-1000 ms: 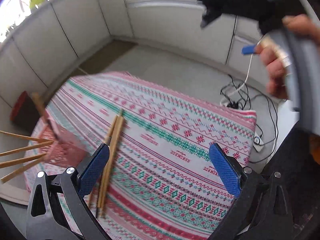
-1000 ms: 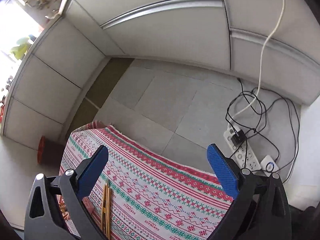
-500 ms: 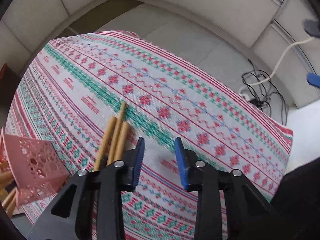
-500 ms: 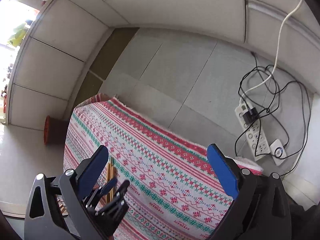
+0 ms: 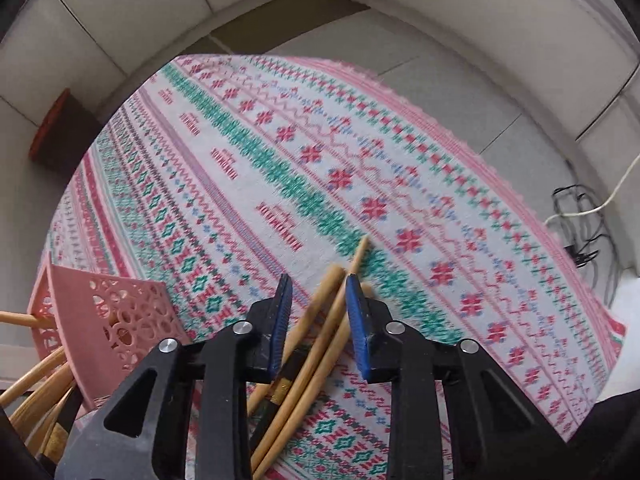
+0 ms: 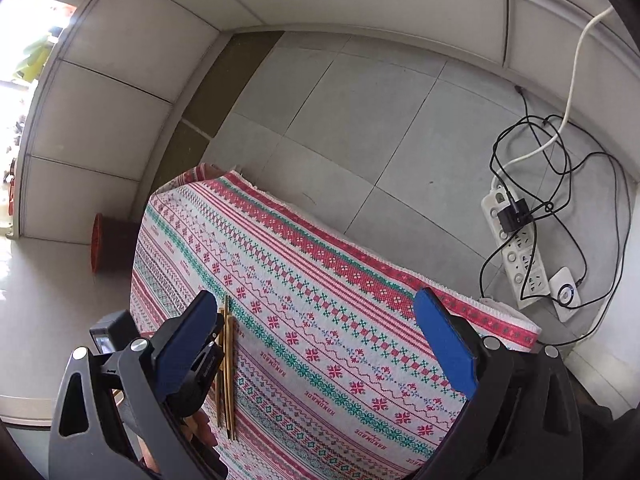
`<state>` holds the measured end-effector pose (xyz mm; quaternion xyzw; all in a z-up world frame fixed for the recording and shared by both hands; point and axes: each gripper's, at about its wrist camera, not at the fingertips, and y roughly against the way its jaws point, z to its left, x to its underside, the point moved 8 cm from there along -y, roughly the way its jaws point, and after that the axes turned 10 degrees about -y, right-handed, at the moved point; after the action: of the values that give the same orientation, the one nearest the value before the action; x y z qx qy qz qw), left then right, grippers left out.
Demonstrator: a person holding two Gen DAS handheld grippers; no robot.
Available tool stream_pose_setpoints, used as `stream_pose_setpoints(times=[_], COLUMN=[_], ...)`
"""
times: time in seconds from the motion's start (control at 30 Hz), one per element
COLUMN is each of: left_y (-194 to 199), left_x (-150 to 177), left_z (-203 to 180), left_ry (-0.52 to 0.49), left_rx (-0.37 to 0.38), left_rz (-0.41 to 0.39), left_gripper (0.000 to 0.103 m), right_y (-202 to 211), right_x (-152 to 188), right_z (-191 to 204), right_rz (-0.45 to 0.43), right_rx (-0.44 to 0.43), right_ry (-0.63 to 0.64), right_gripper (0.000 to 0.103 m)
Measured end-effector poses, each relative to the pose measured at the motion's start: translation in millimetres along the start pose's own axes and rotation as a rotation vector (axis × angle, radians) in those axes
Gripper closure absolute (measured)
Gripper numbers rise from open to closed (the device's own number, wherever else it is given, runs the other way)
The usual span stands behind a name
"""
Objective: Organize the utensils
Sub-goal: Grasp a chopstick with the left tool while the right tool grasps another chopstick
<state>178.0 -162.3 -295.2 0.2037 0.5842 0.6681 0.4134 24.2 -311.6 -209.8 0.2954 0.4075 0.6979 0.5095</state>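
Several wooden chopsticks (image 5: 320, 332) lie together on the patterned tablecloth (image 5: 280, 168). My left gripper (image 5: 318, 322) is low over them with its blue pads narrowly apart on either side of the sticks, not clamped. A pink perforated holder (image 5: 108, 316) lies at the left with more chopsticks (image 5: 32, 380) sticking out of it. In the right wrist view my right gripper (image 6: 316, 344) is wide open and empty above the cloth, with the chopsticks (image 6: 228, 364) and the left gripper behind its left finger.
The table edge drops to a grey tiled floor (image 6: 360, 120). A power strip with tangled cables (image 6: 520, 248) lies on the floor at right. A red and dark bin (image 6: 105, 244) stands at the left by the wall.
My left gripper has narrowed from wide open and dropped down over the chopsticks, so they now sit between its pads. My right gripper has tilted down toward the table, still open.
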Motion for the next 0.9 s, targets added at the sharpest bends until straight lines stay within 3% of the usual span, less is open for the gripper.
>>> stream_pose_setpoints(times=[0.03,0.1,0.2,0.3,0.47,0.57,0.7,0.77,0.8,0.9], left_y=[-3,-12,-11,-7,18,42,68,78,78,59], left_x=[1,9,9,13,20,24,27,30,35,44], left_z=[2,-3,-2,-9,-14,-18,-19,-23,-28,-24], left_ry=[-0.004,-0.018,-0.017,-0.040,0.023,0.034,0.026,0.012,0.005,0.015], left_rx=[0.001,0.088,0.110,0.124,0.166,0.181,0.123,0.131,0.162,0.142], left_rz=[0.017,0.091,0.110,0.098,0.026,-0.036,-0.110,-0.142,-0.123,-0.065], left_gripper=[0.076,0.076,0.079,0.086,0.096,0.097,0.097,0.097,0.096,0.096], right_y=[0,0,-2,-3,-7,-10,-17,-22,-25,-32], right_x=[0,0,-2,-2,1,4,12,18,20,31], right_z=[0,-1,-3,-4,-4,-3,0,2,4,6], right_rz=[-0.001,-0.004,0.001,0.009,0.027,0.034,0.051,0.071,0.080,0.113], right_rx=[0.002,0.005,0.011,0.011,0.020,0.034,0.052,0.059,0.061,0.064], right_ry=[0.004,0.003,-0.005,-0.011,0.001,0.018,0.054,0.071,0.077,0.090], right_gripper=[0.007,0.007,0.007,0.007,0.007,0.007,0.007,0.007,0.007,0.007])
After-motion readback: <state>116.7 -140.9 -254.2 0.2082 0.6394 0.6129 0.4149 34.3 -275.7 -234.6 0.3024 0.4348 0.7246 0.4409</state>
